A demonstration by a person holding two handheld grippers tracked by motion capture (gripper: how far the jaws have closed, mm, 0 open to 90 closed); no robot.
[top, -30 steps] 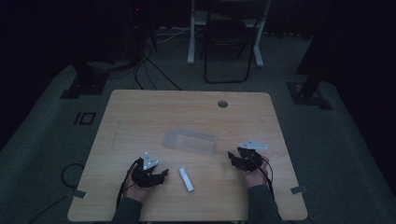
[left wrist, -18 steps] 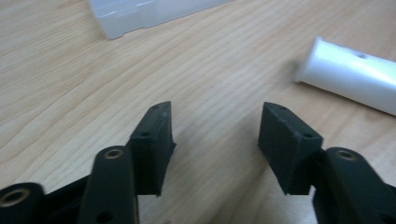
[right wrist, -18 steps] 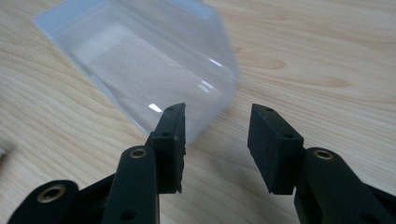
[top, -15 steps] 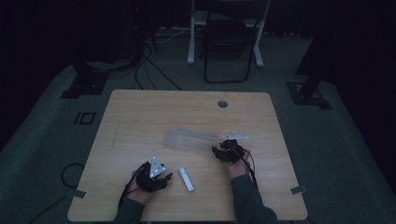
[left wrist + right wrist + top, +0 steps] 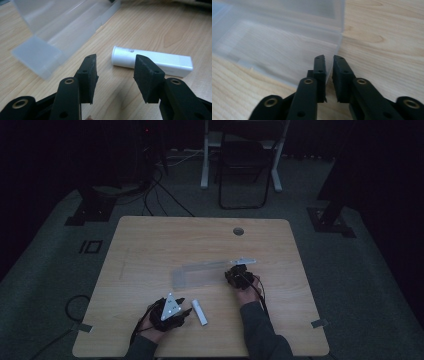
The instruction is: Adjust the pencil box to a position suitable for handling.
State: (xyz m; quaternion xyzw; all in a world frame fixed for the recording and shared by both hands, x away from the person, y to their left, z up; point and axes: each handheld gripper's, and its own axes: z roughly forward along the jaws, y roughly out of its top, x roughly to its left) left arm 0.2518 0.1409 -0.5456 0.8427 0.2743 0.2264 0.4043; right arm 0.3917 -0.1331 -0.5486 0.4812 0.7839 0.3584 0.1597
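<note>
High view: the clear plastic box (image 5: 207, 272) lies mid-counter (image 5: 150, 240), the white tube (image 5: 199, 312) nearer.

Left gripper view: the left gripper (image 5: 115, 75), jaws apart, faces the tube (image 5: 152, 61).

Right gripper view: the right gripper (image 5: 329, 75) pinches the box's right wall (image 5: 287, 47).

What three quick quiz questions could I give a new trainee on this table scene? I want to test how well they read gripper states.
1. True or false: the left gripper has its jaws spread open.
2. What lies just past the left gripper's jaws on the table? A) the white tube B) a spoon C) a cup
3. Which thing's edge sits between the right gripper's nearly shut jaws?

Key: 1 true. 2 A. 3 the clear plastic box, by its thin wall.
</note>
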